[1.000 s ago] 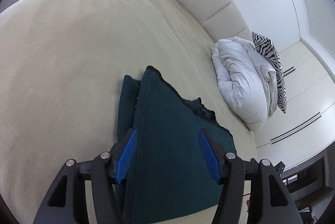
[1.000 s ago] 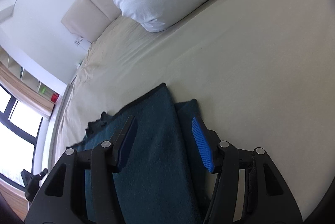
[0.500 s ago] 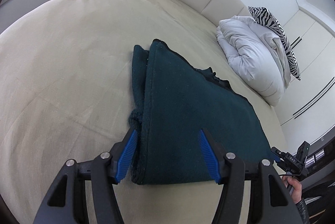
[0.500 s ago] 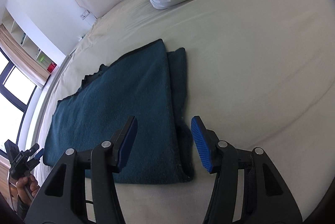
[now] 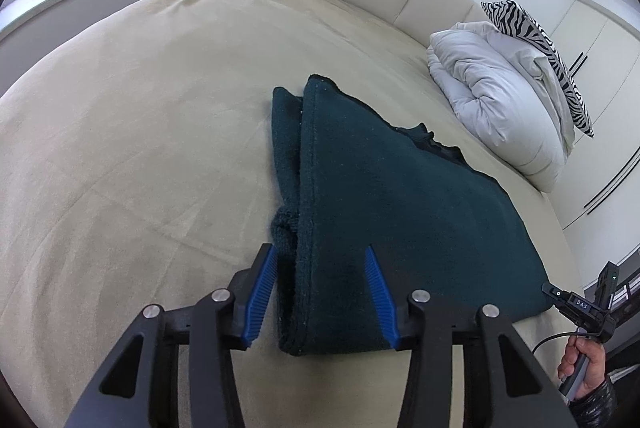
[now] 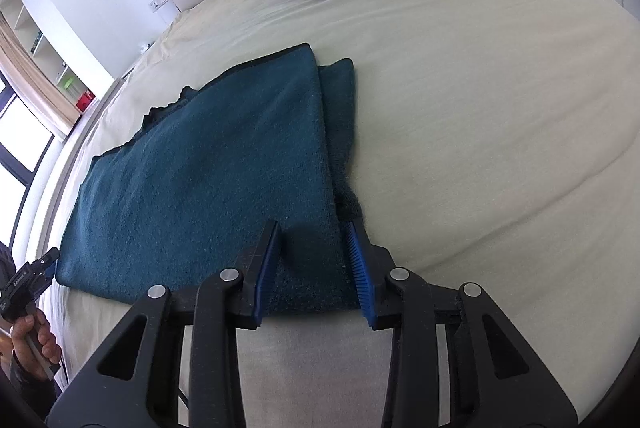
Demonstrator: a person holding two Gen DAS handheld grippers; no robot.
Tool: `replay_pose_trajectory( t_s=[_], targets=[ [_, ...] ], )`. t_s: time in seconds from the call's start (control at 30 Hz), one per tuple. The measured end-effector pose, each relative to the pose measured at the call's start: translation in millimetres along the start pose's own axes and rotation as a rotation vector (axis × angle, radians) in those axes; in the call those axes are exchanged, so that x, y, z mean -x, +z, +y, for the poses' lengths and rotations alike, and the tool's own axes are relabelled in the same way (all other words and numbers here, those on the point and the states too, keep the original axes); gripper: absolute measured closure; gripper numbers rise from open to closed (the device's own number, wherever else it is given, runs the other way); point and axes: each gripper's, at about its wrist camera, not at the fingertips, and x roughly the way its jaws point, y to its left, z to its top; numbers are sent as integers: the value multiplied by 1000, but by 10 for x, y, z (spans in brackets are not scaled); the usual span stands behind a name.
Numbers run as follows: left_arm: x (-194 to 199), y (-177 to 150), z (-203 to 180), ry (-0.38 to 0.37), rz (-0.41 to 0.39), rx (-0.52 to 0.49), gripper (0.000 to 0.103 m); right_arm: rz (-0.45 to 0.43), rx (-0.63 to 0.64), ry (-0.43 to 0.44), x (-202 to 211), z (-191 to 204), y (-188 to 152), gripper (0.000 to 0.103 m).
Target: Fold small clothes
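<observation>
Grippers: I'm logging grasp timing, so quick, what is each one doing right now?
Left gripper: closing around the near corner of the dark green garment, not yet pinched.
Right gripper: closing around its other near corner, not yet pinched.

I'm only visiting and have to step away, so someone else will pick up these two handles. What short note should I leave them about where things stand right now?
Left gripper: jaws closing around the near left corner of the dark green garment, not yet pinching.
Right gripper: jaws closing around the near right corner, pads close to the cloth, no grip yet.
Garment: flat on the beige bed, sides already folded inward into a long strip.
White duvet sits by the headboard, out of the way.
Left to do: probably grip both near corners, fold away towards the far edge, smooth.
</observation>
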Motion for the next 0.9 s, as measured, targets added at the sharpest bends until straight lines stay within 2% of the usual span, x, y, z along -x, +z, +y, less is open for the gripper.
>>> replay_pose_trajectory(
  t_s=[0.1,0.17,0.23,0.37,0.47,0.6,0.63,0.7,0.77,0.9],
  targets=[
    [26,-13,-29,19,-18,-26,58,-2,-25,-21,6,-32,17,70],
    [6,-19,-43,21,-12,-38,64,-1,-35,-23,2,-45,16,70],
    [-26,-34,-52,32,-2,-53,76,4,-20,-35,-6,-20,10,70],
    [-36,-46,-35,39,3,-56,92,22,-14,-46,-2,-5,17,70],
    [-17,-43,-32,44,-3,-56,94,33,-27,-53,10,-6,31,70],
    [-1,-42,-34,55,-9,-55,94,38,23,-87,6,78,17,71],
    [5,-42,-35,57,-10,-55,94,39,39,-87,6,102,14,72],
    [20,-49,-39,61,-13,-60,94,40,62,-105,10,134,17,87],
    [26,-58,-48,65,-13,-68,95,29,59,-104,34,131,22,93],
    [39,-77,-59,73,-15,-78,96,9,65,-110,67,148,5,96]
  ],
)
